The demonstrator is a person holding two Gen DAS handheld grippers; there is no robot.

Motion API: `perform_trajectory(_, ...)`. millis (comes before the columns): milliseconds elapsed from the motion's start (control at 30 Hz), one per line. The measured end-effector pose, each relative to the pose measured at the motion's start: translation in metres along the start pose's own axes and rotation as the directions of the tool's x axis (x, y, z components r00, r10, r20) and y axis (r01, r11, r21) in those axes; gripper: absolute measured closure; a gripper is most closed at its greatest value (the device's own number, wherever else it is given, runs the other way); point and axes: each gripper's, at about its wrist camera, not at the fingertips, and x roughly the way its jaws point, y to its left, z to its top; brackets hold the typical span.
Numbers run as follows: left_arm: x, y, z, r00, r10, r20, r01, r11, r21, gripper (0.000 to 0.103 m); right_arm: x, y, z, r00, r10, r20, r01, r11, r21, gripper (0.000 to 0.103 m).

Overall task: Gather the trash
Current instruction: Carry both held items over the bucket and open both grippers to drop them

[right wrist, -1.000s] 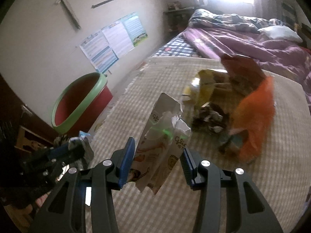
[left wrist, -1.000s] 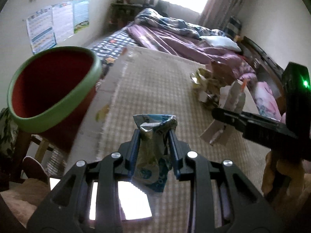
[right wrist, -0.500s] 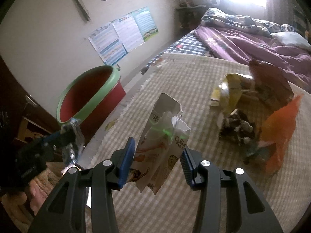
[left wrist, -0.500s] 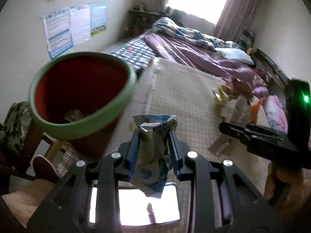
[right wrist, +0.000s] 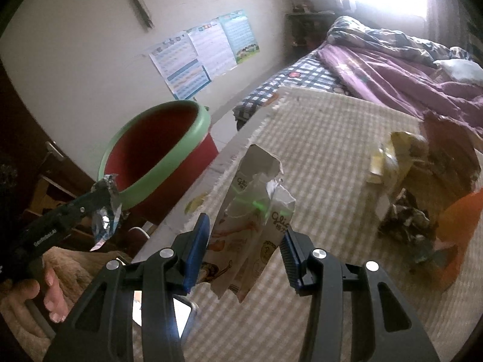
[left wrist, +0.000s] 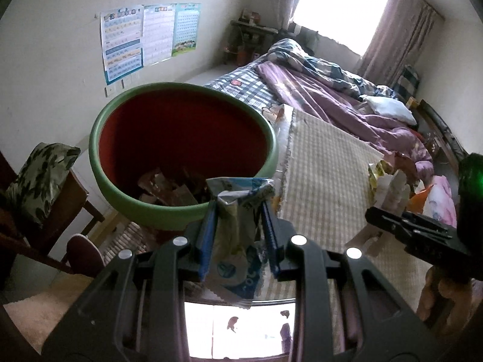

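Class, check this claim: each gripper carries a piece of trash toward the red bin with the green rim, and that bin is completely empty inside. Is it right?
Not quite. The bin is not empty: the left wrist view shows wrappers lying at its bottom. The rest holds: the left gripper grips a crumpled wrapper, and the right gripper grips torn white packaging.

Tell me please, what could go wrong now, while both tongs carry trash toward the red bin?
1. The blue wrapper in the left tongs is near the bin rim, not clearly over the opening; released now, it may fall outside.
2. The white carton in the right tongs is still over the checked mat, far from the bin.
3. The two tongs are close together and could collide at the bin.
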Motion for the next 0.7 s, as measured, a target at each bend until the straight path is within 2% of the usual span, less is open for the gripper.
perform_trajectory(400,0.005,0.012,0.015,1.0,0.015,0.005,-0.015,0.999,0.032,0.075,0.02,0.027,0.015,0.999,0.042,0.015,-0.041,0.998,-0.041,0.058)
perform_trajectory(700,0.01,0.038,0.031,0.999,0.034,0.016,-0.034,0.999,-0.014,0.075,0.028,0.052,0.036,0.996,0.069,0.056,-0.064,0.994,-0.085,0.058)
